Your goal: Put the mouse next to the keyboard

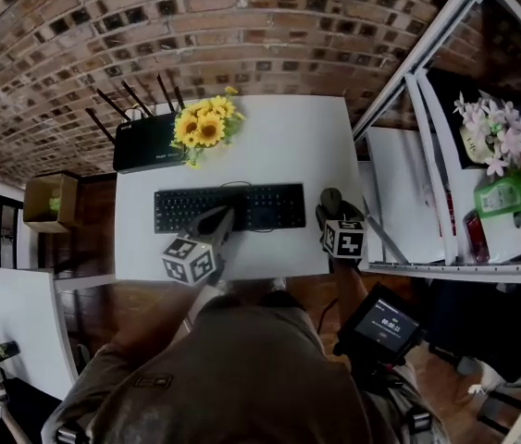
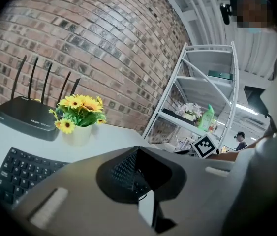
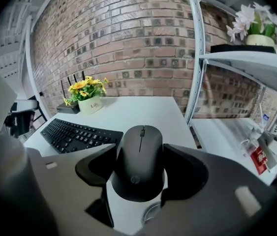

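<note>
The left gripper (image 1: 224,215), at centre-left of the head view, has its jaws brought together with nothing between them, and its tip hangs over the middle of the black keyboard (image 1: 241,206). The right gripper (image 1: 333,216), right of centre, is clamped on the black mouse (image 1: 331,198), one jaw pressed to each side of its body. From the far left of the head view, a cardboard box (image 1: 50,202) sits below table level, beside the white table (image 1: 288,137). On the table's upper left corner stands a black router (image 1: 144,143) with upright antennas, and touching its right end is a pot of sunflowers (image 1: 206,123). The keyboard lies across the table's middle, parallel to its near edge. The mouse sits just past the keyboard's right end with a narrow strip of white tabletop between them; its front points toward the brick wall (image 1: 195,17) at the top of the frame. Whether it rests on the tabletop or is held just above it cannot be told. Further right, a white metal shelf (image 1: 445,109) carries pale flowers (image 1: 493,132) and a green bottle (image 1: 505,192).
</note>
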A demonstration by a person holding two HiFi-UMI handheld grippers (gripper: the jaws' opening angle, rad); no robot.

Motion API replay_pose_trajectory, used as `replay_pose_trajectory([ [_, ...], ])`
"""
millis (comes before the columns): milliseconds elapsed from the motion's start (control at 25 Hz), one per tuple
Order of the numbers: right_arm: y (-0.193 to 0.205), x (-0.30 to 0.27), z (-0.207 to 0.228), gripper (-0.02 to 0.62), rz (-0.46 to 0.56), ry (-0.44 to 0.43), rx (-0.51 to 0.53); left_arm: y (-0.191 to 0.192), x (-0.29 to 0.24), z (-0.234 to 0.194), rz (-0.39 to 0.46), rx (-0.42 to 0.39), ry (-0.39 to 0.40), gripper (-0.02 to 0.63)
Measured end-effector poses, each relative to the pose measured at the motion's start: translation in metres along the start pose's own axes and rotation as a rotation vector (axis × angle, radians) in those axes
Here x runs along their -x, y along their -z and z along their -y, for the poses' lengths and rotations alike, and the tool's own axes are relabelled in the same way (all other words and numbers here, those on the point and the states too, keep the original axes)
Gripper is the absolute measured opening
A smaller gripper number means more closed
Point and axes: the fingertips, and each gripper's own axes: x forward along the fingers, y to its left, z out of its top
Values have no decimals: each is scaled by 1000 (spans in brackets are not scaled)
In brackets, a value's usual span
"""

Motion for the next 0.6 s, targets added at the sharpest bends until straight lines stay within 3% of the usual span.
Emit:
replay_pose_trajectory([
  [320,28,-37,4,308,-60,-68,35,21,16,17,-5,16,-127,-5],
  [600,36,-56,3,308,-96,-60,35,27,20,13,-36,16,-142,-5],
])
